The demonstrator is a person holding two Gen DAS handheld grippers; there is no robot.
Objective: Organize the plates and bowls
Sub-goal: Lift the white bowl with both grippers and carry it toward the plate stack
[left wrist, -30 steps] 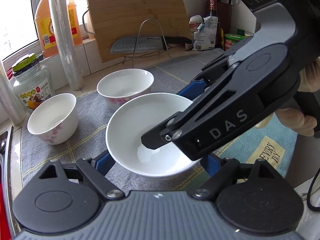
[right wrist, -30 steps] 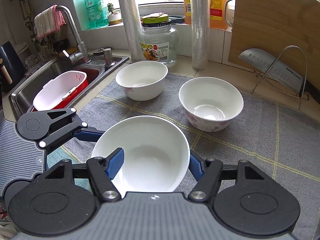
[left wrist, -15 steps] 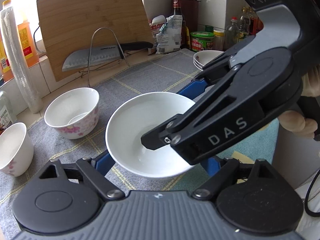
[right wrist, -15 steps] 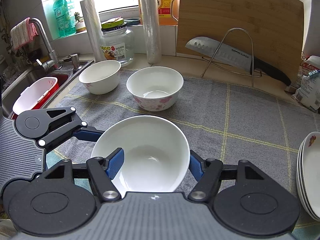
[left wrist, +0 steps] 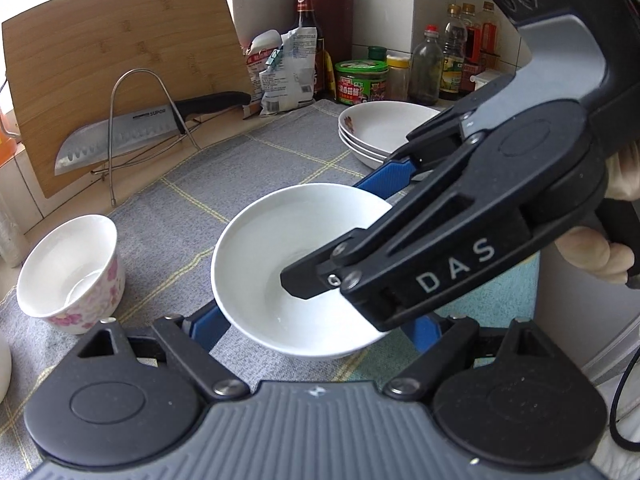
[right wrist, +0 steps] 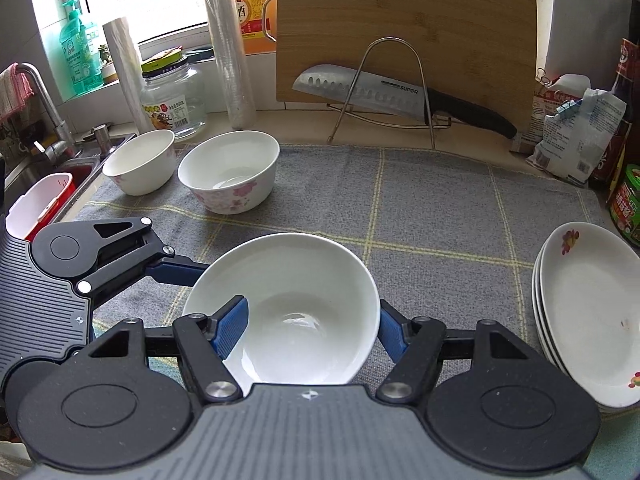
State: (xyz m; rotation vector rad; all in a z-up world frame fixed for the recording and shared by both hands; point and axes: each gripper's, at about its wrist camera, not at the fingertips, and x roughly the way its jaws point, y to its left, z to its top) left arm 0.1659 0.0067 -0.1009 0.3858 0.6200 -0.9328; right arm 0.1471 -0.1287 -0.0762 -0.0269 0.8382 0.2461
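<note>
Over on the left, two flower bowls (right wrist: 138,162) (right wrist: 228,170) are sitting side by side on the grey cloth (right wrist: 440,200), close to the sink, and they are well apart from the claws. Next comes the left gripper (left wrist: 314,326). It is reaching in from the left and hugging the plain white bowl (right wrist: 288,280) around its outside, with one blue finger (left wrist: 204,320) pressing on each side. The plain white bowl is in the middle, open side up, and it looks like it is hanging just above the cloth and not resting on it. The right gripper (right wrist: 311,328) is pinching the same bowl too, with one blue finger (right wrist: 232,322) poking inside the rim and the other pressing on the outer wall. So both claws are closed on one bowl. Over on the right, the stack of plates (right wrist: 592,312) is waiting near the edge of the cloth, nearer to the held bowl than the flower bowls are. The right gripper is the one closer to the stack. I am guessing the bowl is heading for that side, so the next move probably needs to go right, keeping the bowl flat and lining it up over the top plate.
</note>
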